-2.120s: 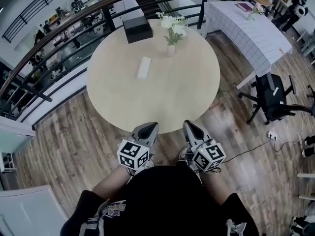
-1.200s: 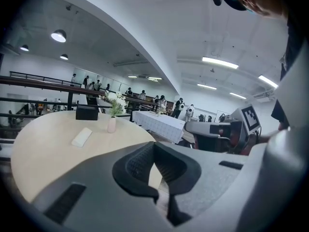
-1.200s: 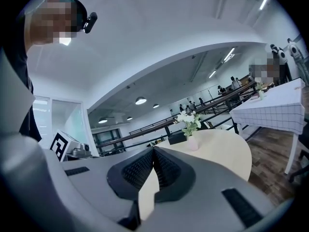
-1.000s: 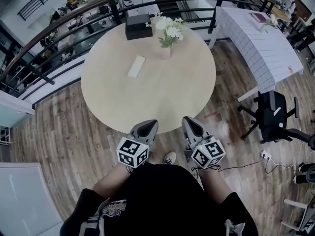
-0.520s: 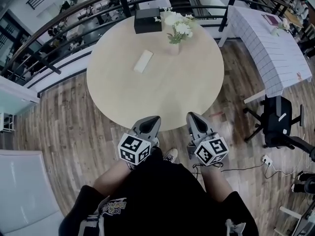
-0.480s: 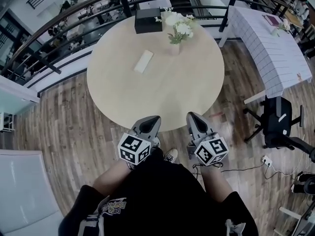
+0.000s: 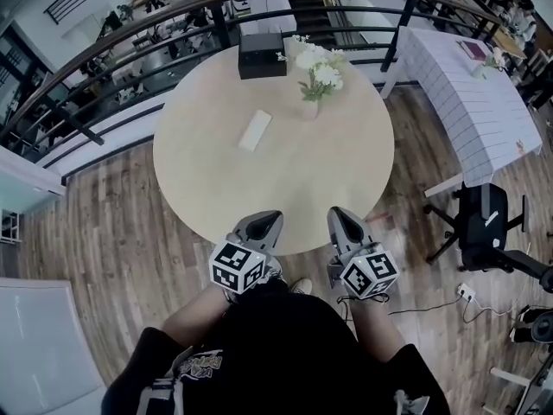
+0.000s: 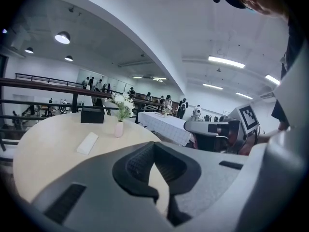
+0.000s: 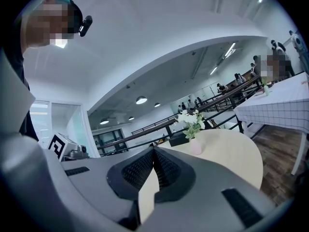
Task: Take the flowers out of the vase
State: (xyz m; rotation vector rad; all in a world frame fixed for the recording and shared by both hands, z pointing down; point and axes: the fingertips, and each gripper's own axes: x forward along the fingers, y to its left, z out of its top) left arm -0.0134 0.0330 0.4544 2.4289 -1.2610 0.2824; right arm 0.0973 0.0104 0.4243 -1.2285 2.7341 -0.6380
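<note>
Nearest the person, the left tool (image 7: 259, 224) and right tool (image 7: 342, 220) hover at the counter (image 7: 346, 175) edge, jaws pinched together, empty. Far across stands the vase (image 7: 309, 109), with upright flowers (image 7: 318, 66), likely closer to the right tool.

White flowers (image 7: 318, 63) with some green leaves, all standing upright in a small pale pink vase (image 7: 309, 108). The vase sits untipped near the far edge of the round table (image 7: 285, 188).
</note>
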